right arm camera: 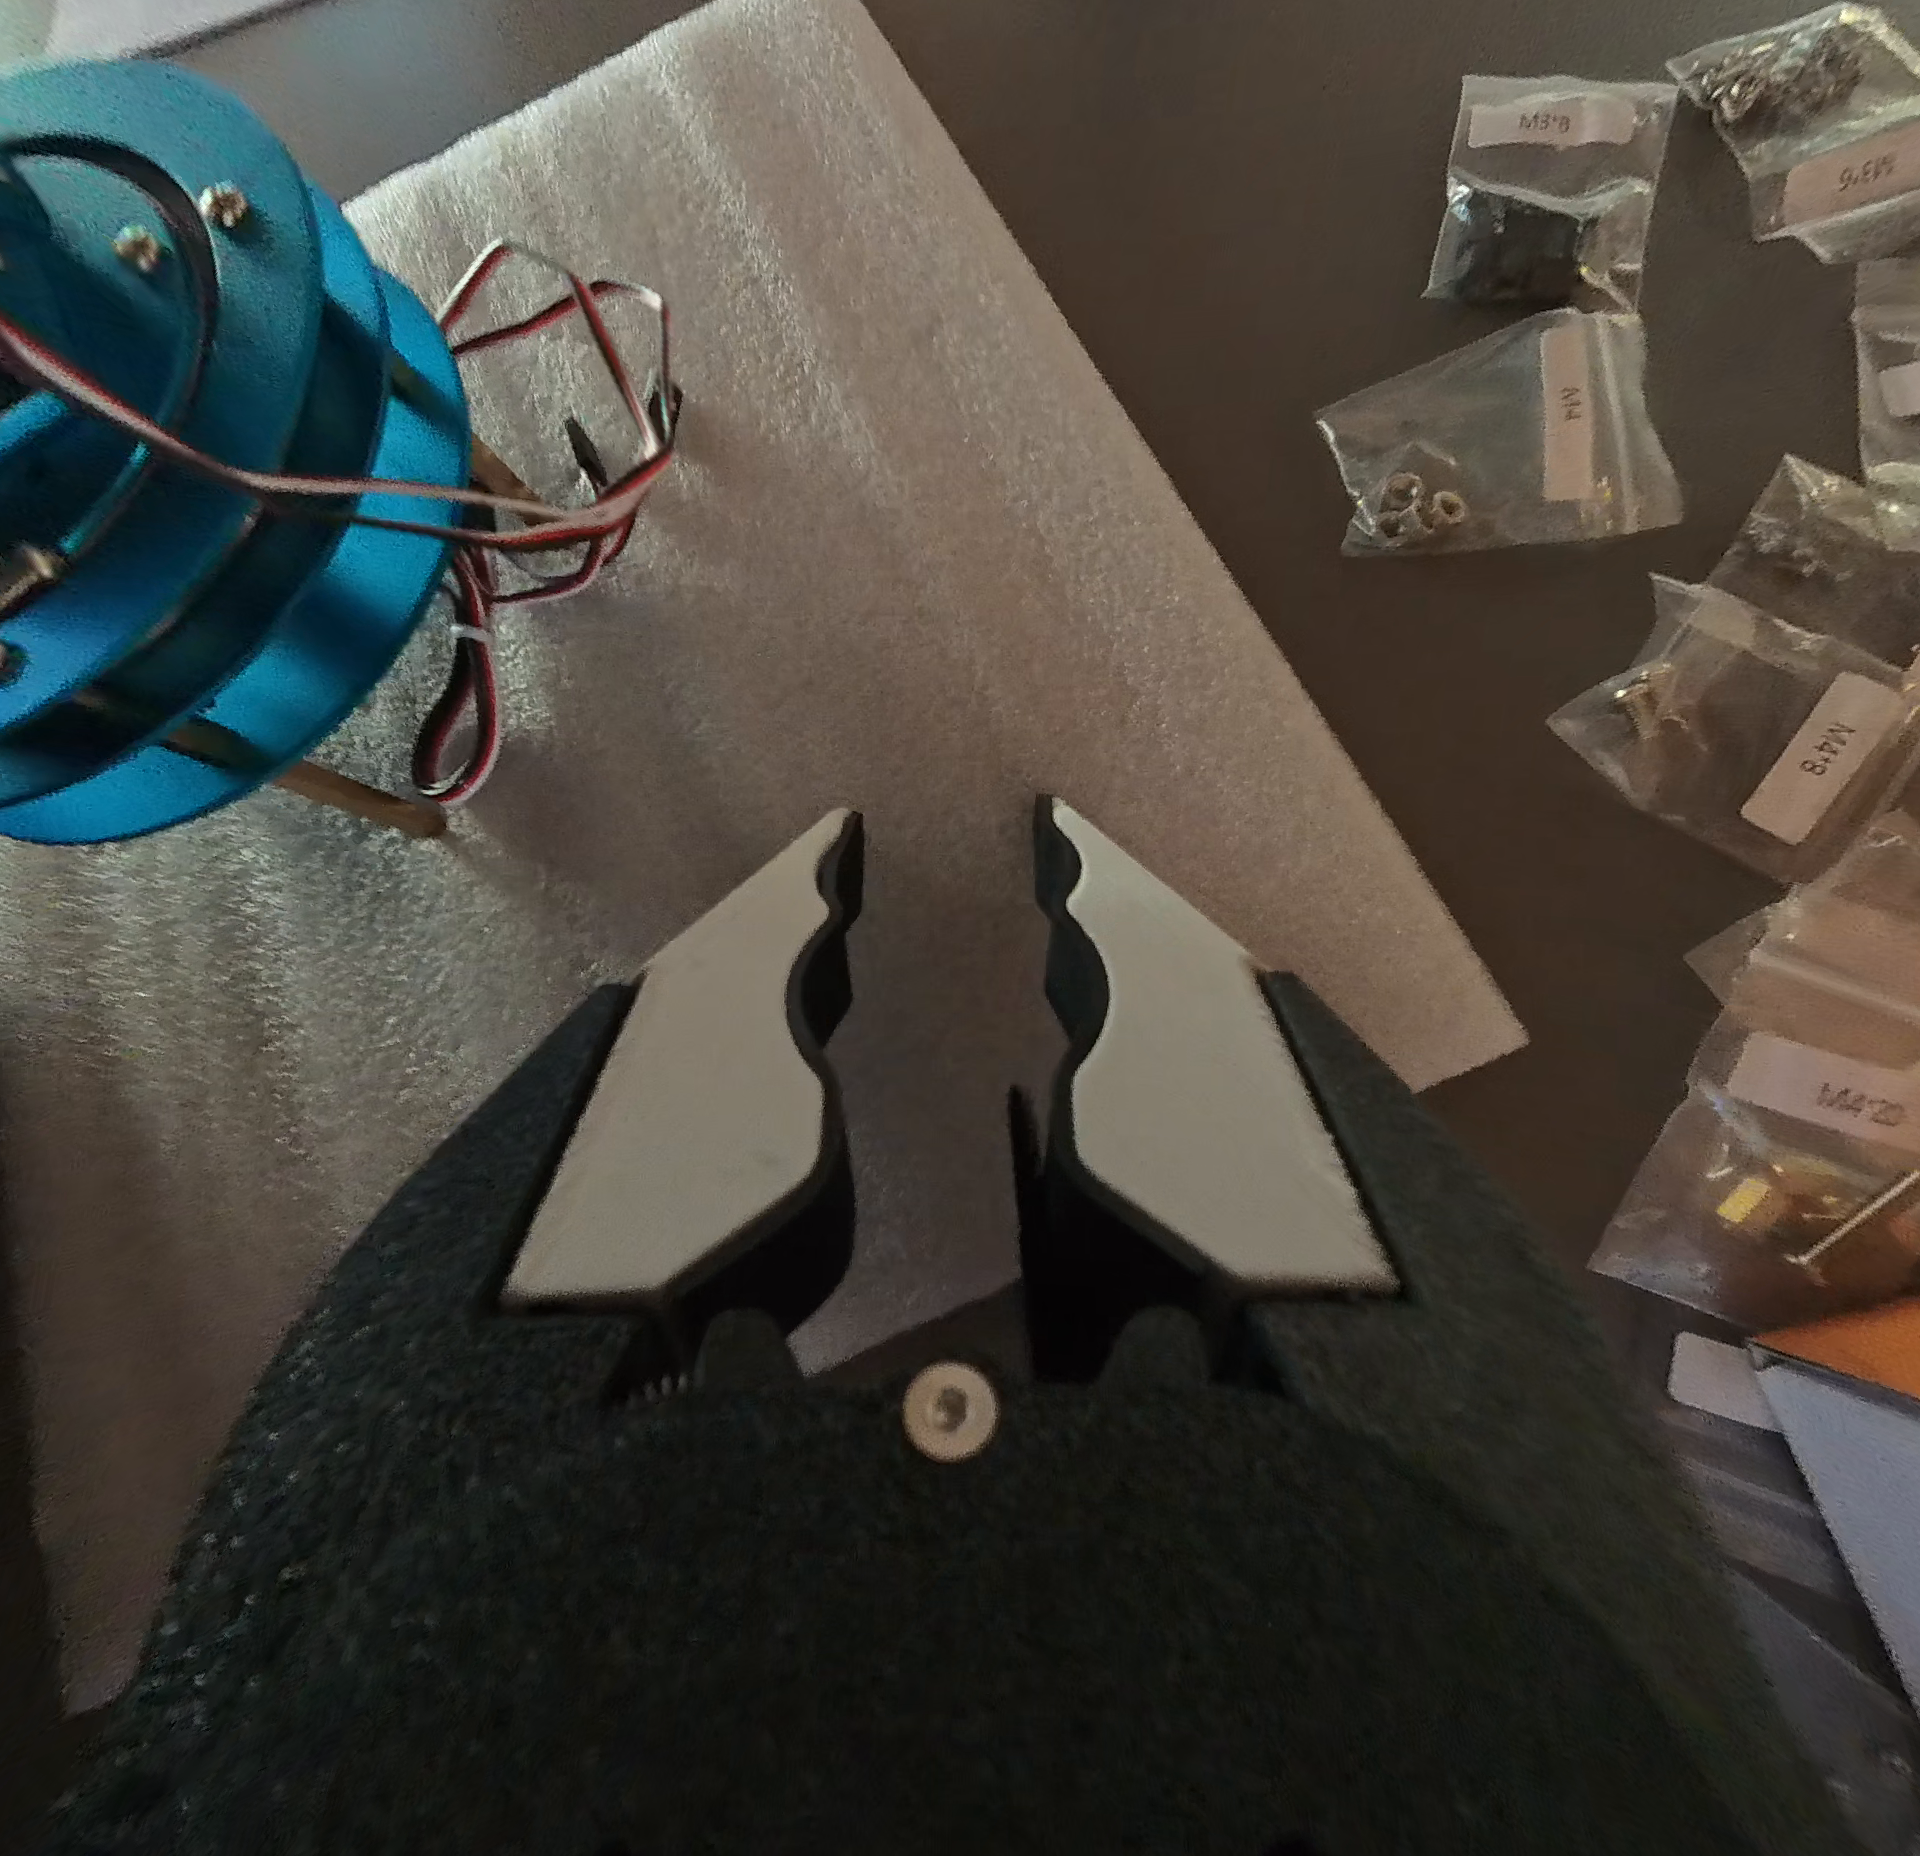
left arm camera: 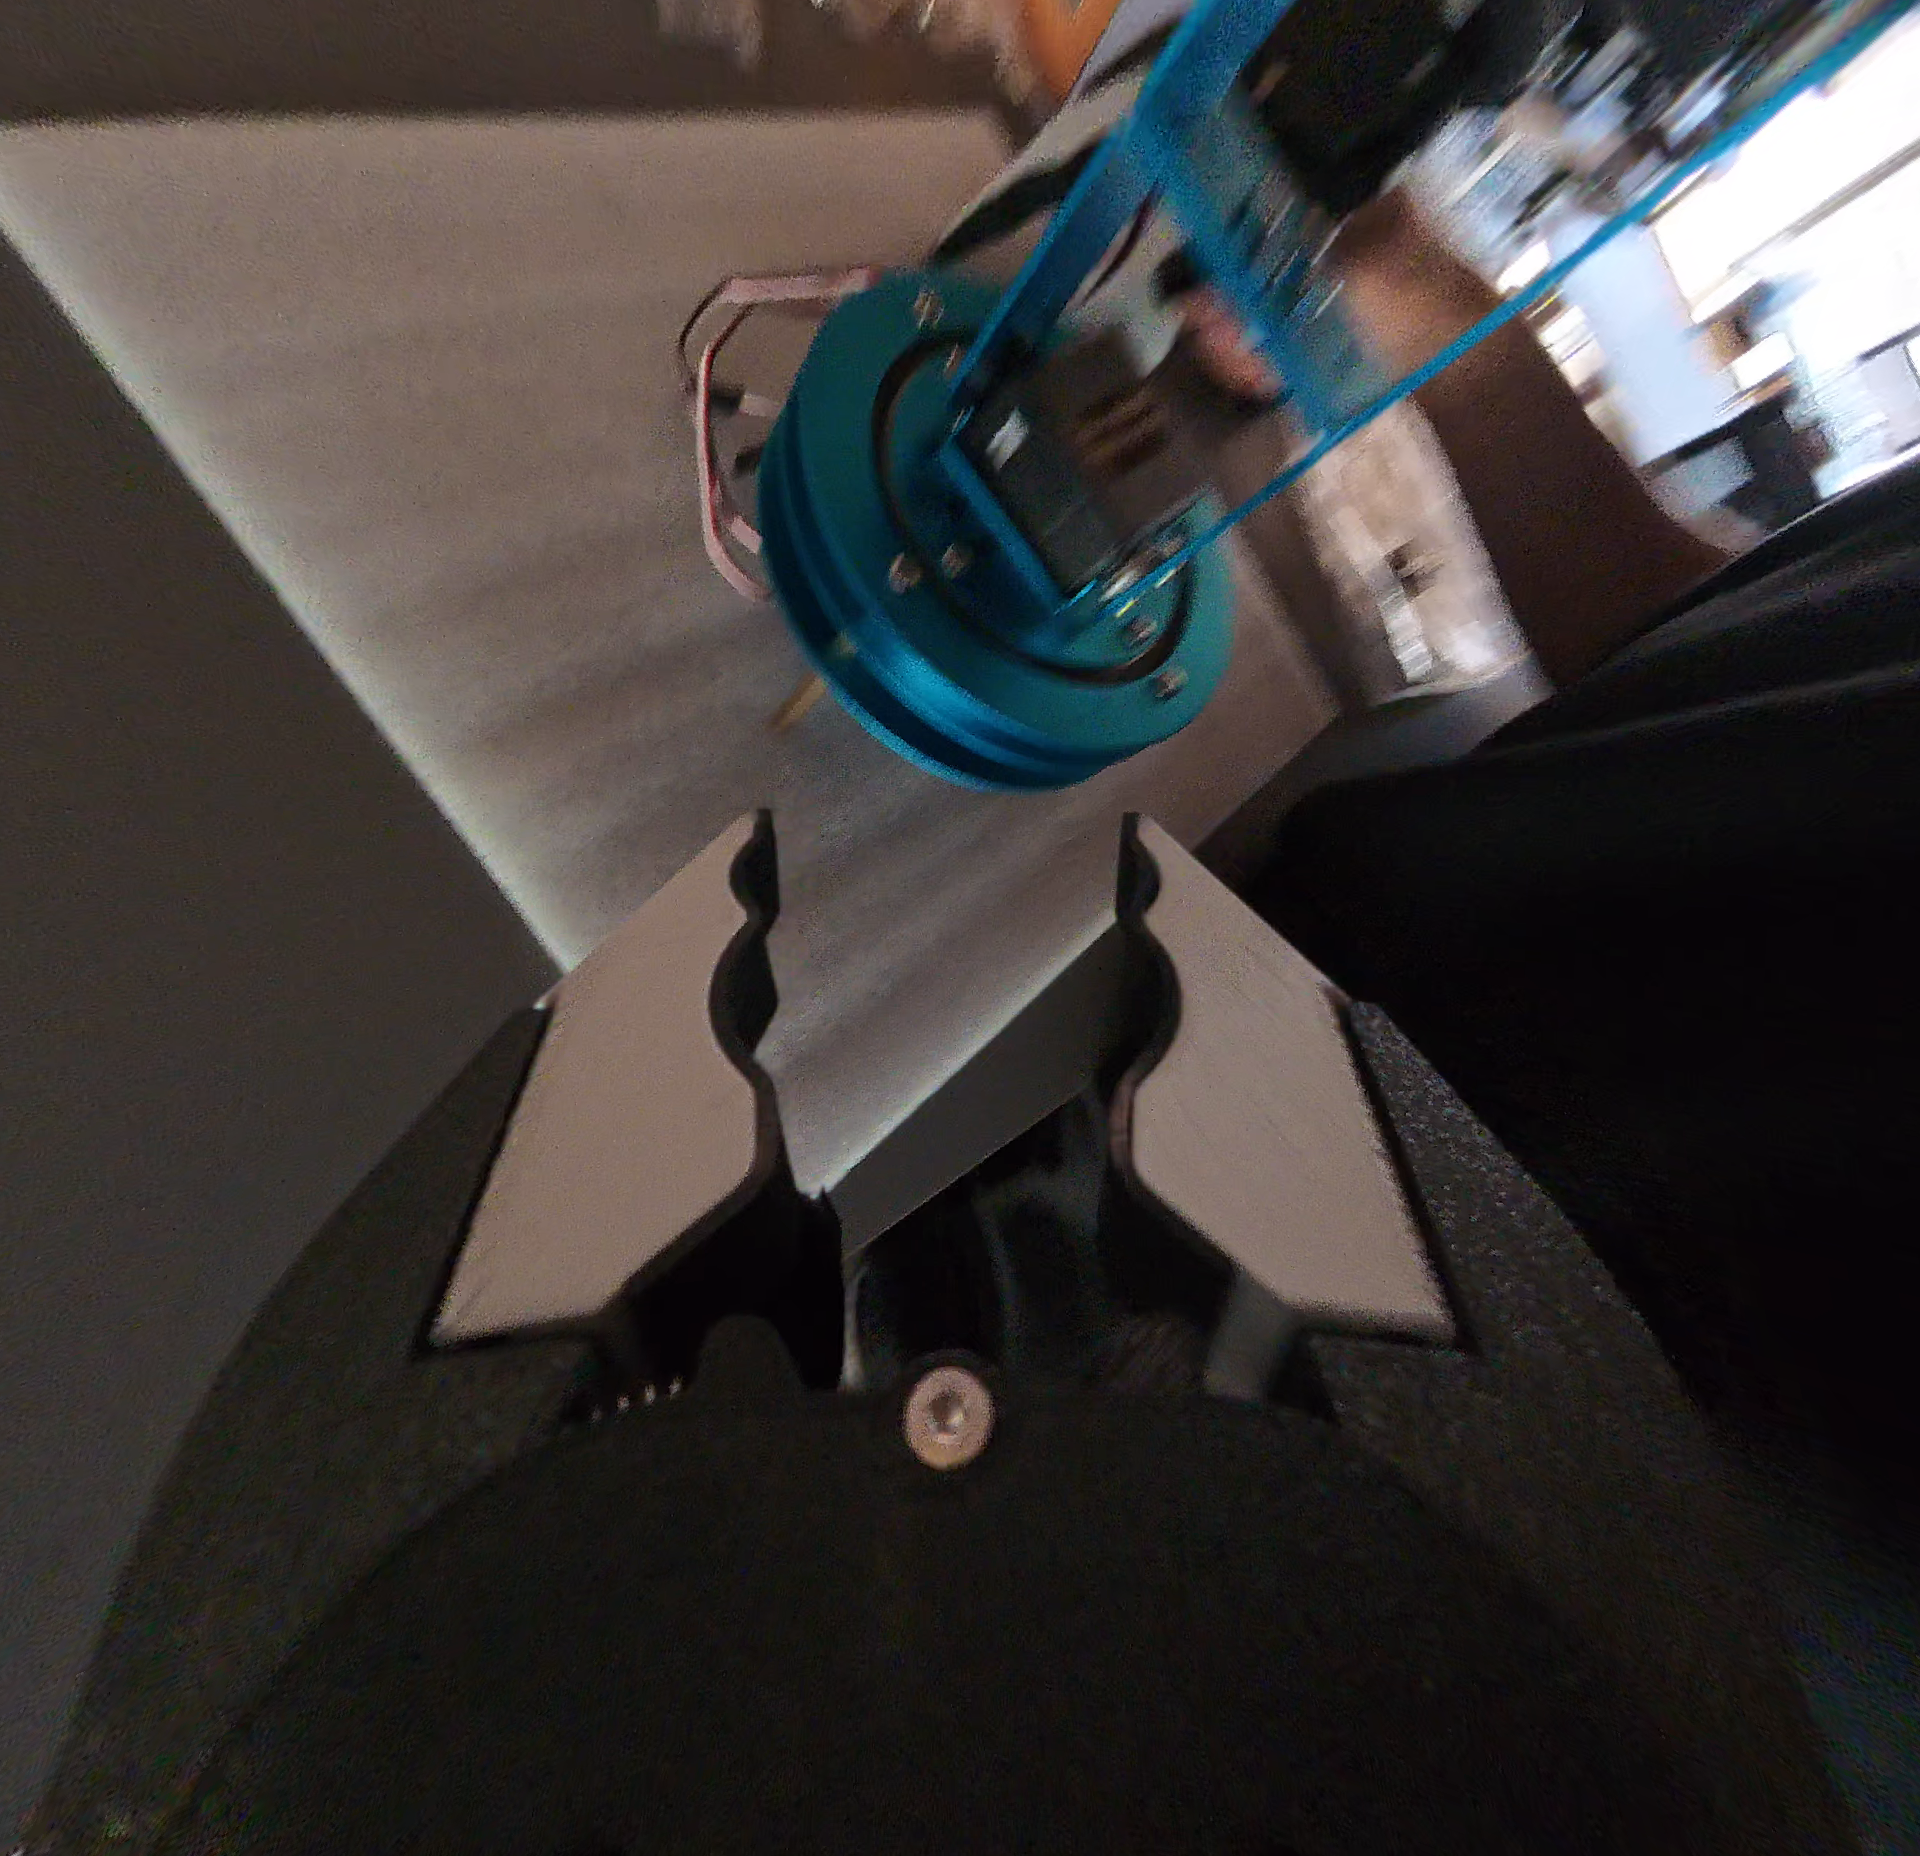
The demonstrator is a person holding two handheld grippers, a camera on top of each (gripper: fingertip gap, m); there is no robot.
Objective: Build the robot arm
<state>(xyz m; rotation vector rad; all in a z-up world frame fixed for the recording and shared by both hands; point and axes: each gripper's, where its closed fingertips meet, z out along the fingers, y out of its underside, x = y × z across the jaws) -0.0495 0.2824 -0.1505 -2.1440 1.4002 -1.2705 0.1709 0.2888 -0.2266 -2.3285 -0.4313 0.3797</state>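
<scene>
A blue metal assembly with a round stacked base (left arm camera: 997, 601) and long blue arm plates (left arm camera: 1226, 196) stands on a white foam sheet (left arm camera: 468, 404). Red, white and black wires (left arm camera: 727, 352) hang beside the base. My left gripper (left arm camera: 945, 840) is open and empty, just short of the base. In the right wrist view the blue base (right arm camera: 208, 456) is at the upper left with its wires (right arm camera: 561, 435) trailing on the foam sheet (right arm camera: 831, 456). My right gripper (right arm camera: 948, 830) is open and empty above the foam, to the right of the base.
Several small clear bags of screws and nuts (right arm camera: 1538, 435) with white labels lie on the dark table (right arm camera: 1299, 196) to the right. An orange and grey box corner (right arm camera: 1849, 1443) is at the lower right. A dark shape (left arm camera: 1662, 975) fills the right of the left wrist view. The left gripper's tips are roughly 25 cm from the right gripper's.
</scene>
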